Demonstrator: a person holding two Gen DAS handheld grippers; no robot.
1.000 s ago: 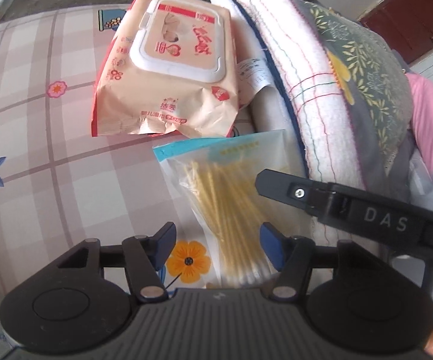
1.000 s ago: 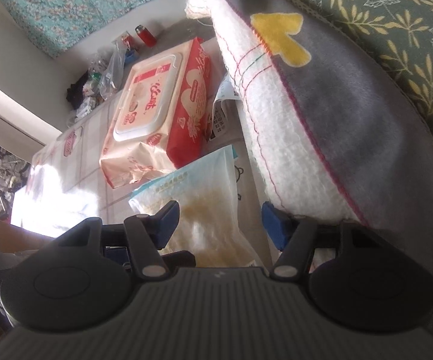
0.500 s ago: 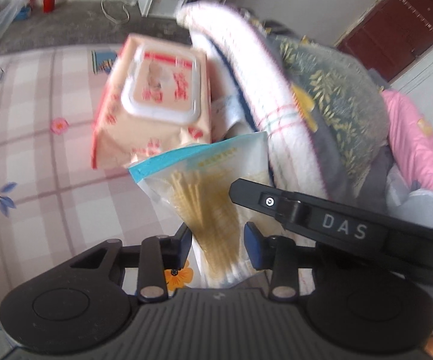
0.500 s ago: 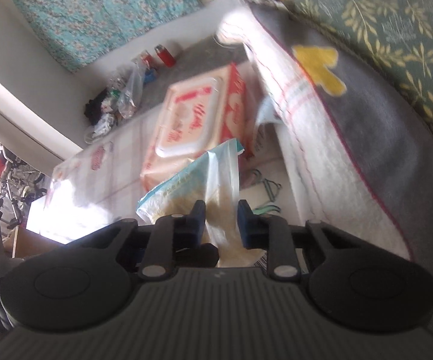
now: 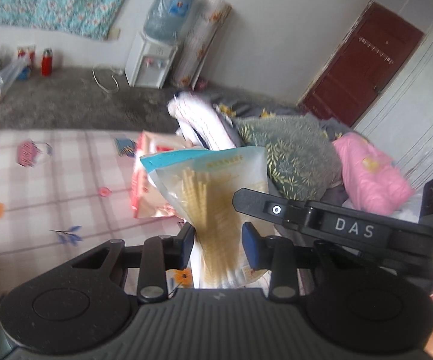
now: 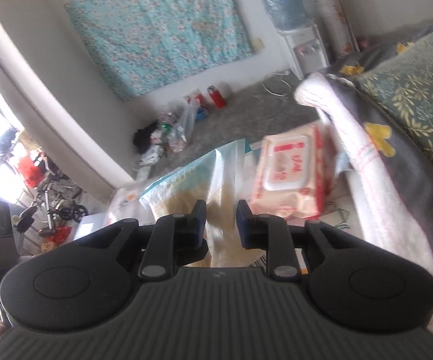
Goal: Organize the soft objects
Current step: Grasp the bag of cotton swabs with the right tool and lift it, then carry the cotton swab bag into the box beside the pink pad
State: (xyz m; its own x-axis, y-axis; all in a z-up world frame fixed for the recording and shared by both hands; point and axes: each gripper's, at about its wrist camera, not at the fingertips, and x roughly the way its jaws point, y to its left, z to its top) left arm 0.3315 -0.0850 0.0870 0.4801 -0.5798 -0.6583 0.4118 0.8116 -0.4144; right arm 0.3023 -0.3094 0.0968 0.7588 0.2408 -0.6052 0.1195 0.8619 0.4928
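Pinching one swab bag (image 5: 213, 198) between them, apparently lifted: left tongs (image 5: 218, 244), right tongs (image 6: 221, 223).

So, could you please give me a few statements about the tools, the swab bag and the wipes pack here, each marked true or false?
1. The left tool grips the clear plastic bag of cotton swabs with a blue top strip. True.
2. The right tool is empty. False: it is shut on the same bag.
3. The peach pack of wet wipes with a white flip lid lies on the checked floral sheet. True.
4. The wipes pack's lid stands open. False: it is closed.
5. The grey leaf-patterned pillow sits left of the wipes pack in the left wrist view. False: right of it.
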